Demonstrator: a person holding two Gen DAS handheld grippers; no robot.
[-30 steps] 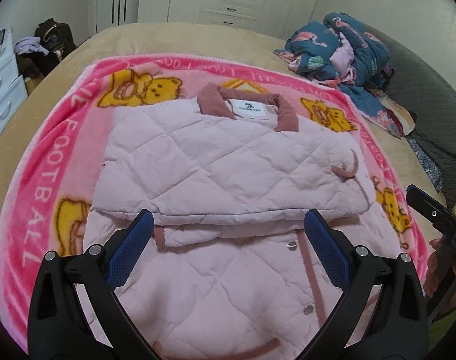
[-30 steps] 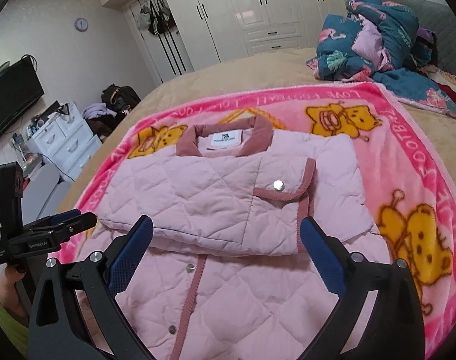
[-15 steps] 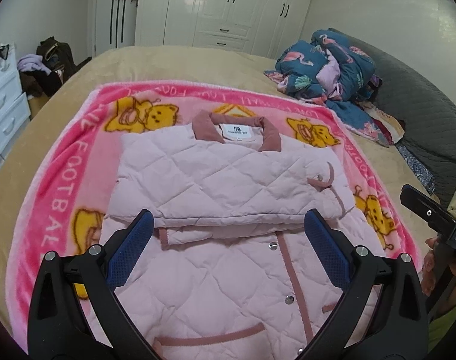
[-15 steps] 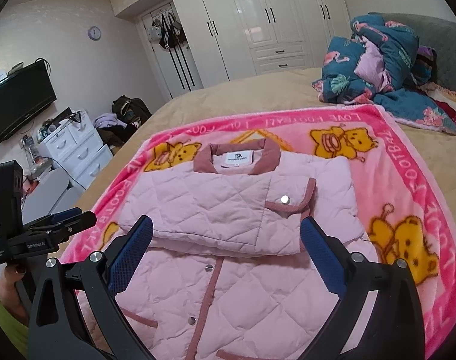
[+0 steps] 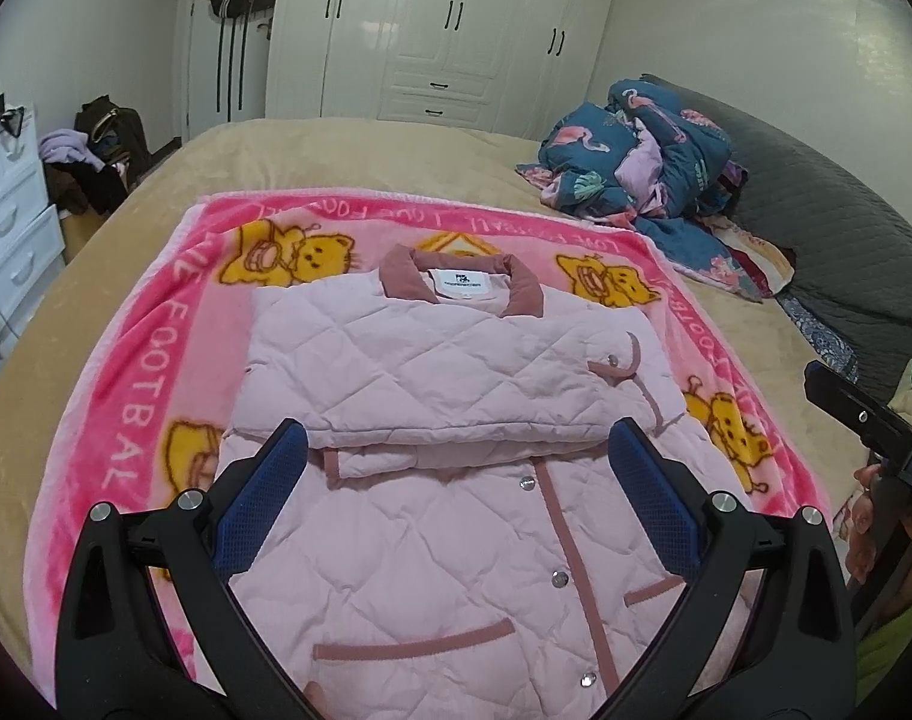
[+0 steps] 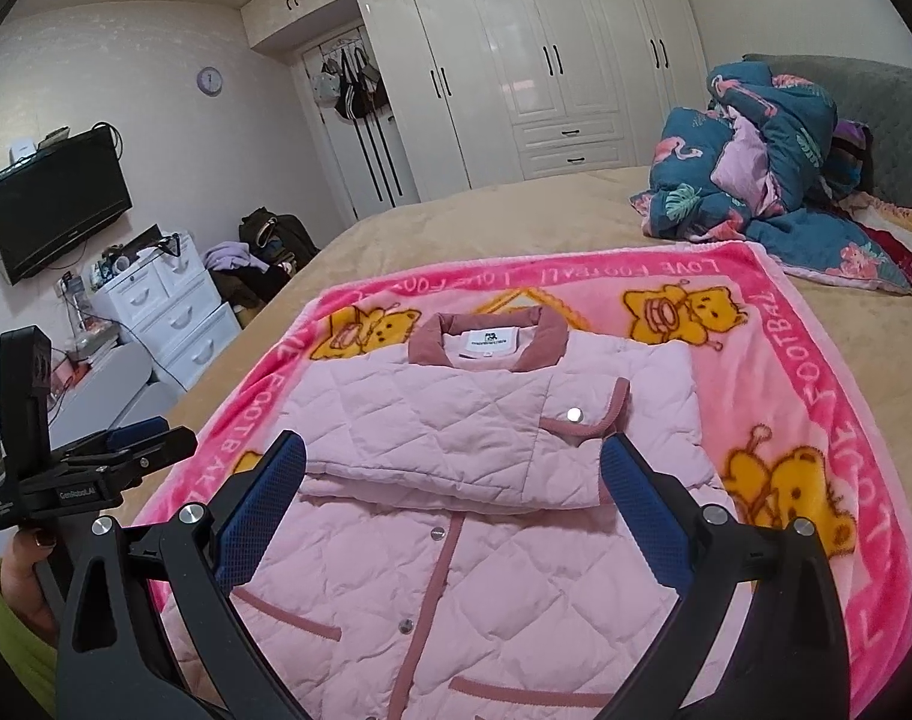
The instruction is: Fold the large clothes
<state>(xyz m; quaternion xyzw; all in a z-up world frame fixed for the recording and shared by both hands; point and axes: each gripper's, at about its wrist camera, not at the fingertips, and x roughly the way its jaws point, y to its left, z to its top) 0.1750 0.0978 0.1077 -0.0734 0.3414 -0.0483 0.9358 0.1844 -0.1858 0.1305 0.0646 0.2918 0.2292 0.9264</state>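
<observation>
On the bed (image 5: 348, 156) I see one pink blanket (image 5: 126, 408), and one pink jacket (image 5: 456, 372) lies on it, sleeves folded across. My left claw (image 5: 456, 480) and right claw (image 6: 453, 492) both hang wide open, holding nothing. Far right sits one pile of bedding (image 6: 774, 174); white closets (image 6: 546, 78) stand behind.

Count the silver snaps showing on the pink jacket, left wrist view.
4. The cuff snap sits on the folded sleeve; down the jacket front run the upper snap, middle snap and lowest snap. More may hide under the folds.
</observation>
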